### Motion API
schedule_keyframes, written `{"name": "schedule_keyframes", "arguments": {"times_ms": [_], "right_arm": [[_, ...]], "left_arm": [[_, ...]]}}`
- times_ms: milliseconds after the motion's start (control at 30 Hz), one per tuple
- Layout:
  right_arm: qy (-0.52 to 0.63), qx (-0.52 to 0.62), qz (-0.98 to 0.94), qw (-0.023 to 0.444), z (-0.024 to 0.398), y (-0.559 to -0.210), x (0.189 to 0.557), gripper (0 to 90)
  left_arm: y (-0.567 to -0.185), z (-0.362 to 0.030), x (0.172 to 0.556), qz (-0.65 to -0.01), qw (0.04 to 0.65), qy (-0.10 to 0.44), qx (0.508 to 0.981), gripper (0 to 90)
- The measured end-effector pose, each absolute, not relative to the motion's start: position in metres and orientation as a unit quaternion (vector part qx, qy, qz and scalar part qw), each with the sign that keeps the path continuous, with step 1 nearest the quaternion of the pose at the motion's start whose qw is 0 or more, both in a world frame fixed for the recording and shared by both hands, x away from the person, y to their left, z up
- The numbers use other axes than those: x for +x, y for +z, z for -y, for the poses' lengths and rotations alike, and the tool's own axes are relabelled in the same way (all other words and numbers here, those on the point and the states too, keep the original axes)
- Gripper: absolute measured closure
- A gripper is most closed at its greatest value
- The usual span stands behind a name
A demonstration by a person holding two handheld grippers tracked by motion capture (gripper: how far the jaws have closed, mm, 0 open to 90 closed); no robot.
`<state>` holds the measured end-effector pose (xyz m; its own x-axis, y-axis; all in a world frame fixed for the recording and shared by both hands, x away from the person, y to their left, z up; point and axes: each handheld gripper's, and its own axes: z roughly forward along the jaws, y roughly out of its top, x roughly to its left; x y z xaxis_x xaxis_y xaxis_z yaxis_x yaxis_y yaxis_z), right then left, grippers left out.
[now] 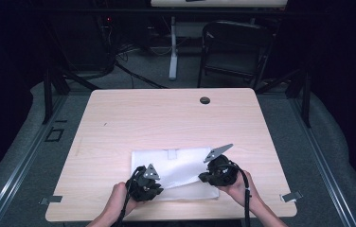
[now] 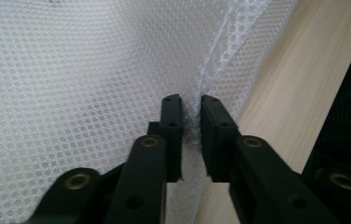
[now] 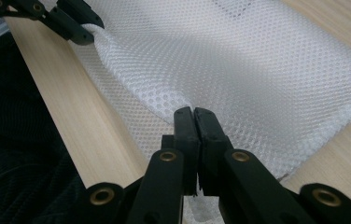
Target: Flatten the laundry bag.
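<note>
A white mesh cloth [image 1: 181, 165] lies flat on the near half of the wooden table [image 1: 166, 118]. My left gripper [image 1: 153, 183] is at its near left corner and my right gripper [image 1: 205, 178] at its near right edge. In the left gripper view the left gripper [image 2: 191, 105] is shut with a raised fold of the mesh cloth [image 2: 80, 70] pinched between its pads. In the right gripper view the right gripper [image 3: 194, 114] is shut on the lifted near edge of the mesh cloth [image 3: 239, 60]. The left gripper [image 3: 78, 23] shows farther off, holding the same edge.
A small label patch [image 1: 172, 153] sits at the cloth's far edge. A black cable hole [image 1: 205, 100] is near the table's far edge. Metal clips [image 1: 291, 196] mark the near corners. A folding chair [image 1: 233, 47] stands beyond the table.
</note>
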<state>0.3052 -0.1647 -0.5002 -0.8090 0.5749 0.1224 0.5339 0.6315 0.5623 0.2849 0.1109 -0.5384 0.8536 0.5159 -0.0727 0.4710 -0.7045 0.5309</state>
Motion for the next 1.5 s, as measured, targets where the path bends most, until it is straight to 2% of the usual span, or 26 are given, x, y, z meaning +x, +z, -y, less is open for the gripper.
{"name": "schedule_keyframes", "arguments": {"times_ms": [167, 233, 333, 467, 567, 667, 800, 867, 900, 933, 1033, 1167, 1267, 1333, 1367, 1433, 1500], "right_arm": [[0.298, 0.307, -0.903, 0.034, 0.165, -0.501, 0.305, 86.9], [0.302, 0.31, -0.901, 0.03, 0.165, -0.503, 0.303, 78.2], [0.302, 0.311, -0.901, 0.033, 0.166, -0.502, 0.3, 57.4], [0.295, 0.305, -0.904, 0.049, 0.167, -0.501, 0.295, 42.1], [0.287, 0.305, -0.906, 0.065, 0.168, -0.501, 0.293, 37.5], [0.28, 0.31, -0.906, 0.075, 0.172, -0.501, 0.294, 40.0], [0.286, 0.313, -0.902, 0.084, 0.176, -0.499, 0.295, 55.4], [0.291, 0.312, -0.9, 0.09, 0.177, -0.498, 0.293, 66.4], [0.296, 0.306, -0.9, 0.095, 0.177, -0.497, 0.293, 77.4], [0.296, 0.306, -0.9, 0.095, 0.177, -0.497, 0.293, 77.4], [0.299, 0.302, -0.899, 0.107, 0.174, -0.494, 0.291, 86.8], [0.301, 0.305, -0.898, 0.102, 0.174, -0.49, 0.292, 87.8], [0.313, 0.313, -0.891, 0.097, 0.176, -0.485, 0.294, 88.2], [0.318, 0.316, -0.889, 0.097, 0.177, -0.481, 0.295, 88.4], [0.322, 0.318, -0.886, 0.098, 0.176, -0.48, 0.295, 88.5], [0.324, 0.318, -0.885, 0.098, 0.175, -0.477, 0.296, 88.6], [0.327, 0.322, -0.883, 0.099, 0.174, -0.474, 0.297, 88.6]], "left_arm": [[-0.531, -0.115, 0.287, -0.274, 0.295, 0.03, 0.915, 87.8], [-0.526, -0.117, 0.287, -0.273, 0.301, 0.033, 0.913, 87.9], [-0.52, -0.119, 0.288, -0.28, 0.312, 0.04, 0.907, 88.0], [-0.516, -0.123, 0.292, -0.286, 0.319, 0.039, 0.903, 88.1], [-0.513, -0.125, 0.294, -0.286, 0.325, 0.038, 0.9, 88.1], [-0.511, -0.127, 0.297, -0.284, 0.334, 0.034, 0.898, 88.1], [-0.508, -0.127, 0.299, -0.28, 0.332, 0.034, 0.9, 88.1], [-0.507, -0.128, 0.299, -0.279, 0.334, 0.034, 0.9, 88.1], [-0.506, -0.128, 0.299, -0.275, 0.332, 0.035, 0.901, 88.1], [-0.506, -0.128, 0.299, -0.276, 0.335, 0.036, 0.9, 88.1], [-0.505, -0.129, 0.3, -0.277, 0.336, 0.041, 0.899, 88.0], [-0.503, -0.13, 0.3, -0.277, 0.339, 0.044, 0.898, 87.2], [-0.503, -0.131, 0.3, -0.275, 0.342, 0.046, 0.897, 83.0], [-0.503, -0.131, 0.3, -0.276, 0.344, 0.041, 0.897, 75.4], [-0.503, -0.131, 0.3, -0.274, 0.343, 0.039, 0.898, 75.4], [-0.504, -0.13, 0.299, -0.276, 0.335, 0.042, 0.9, 65.7], [-0.506, -0.13, 0.298, -0.28, 0.336, 0.042, 0.898, 60.8]]}}
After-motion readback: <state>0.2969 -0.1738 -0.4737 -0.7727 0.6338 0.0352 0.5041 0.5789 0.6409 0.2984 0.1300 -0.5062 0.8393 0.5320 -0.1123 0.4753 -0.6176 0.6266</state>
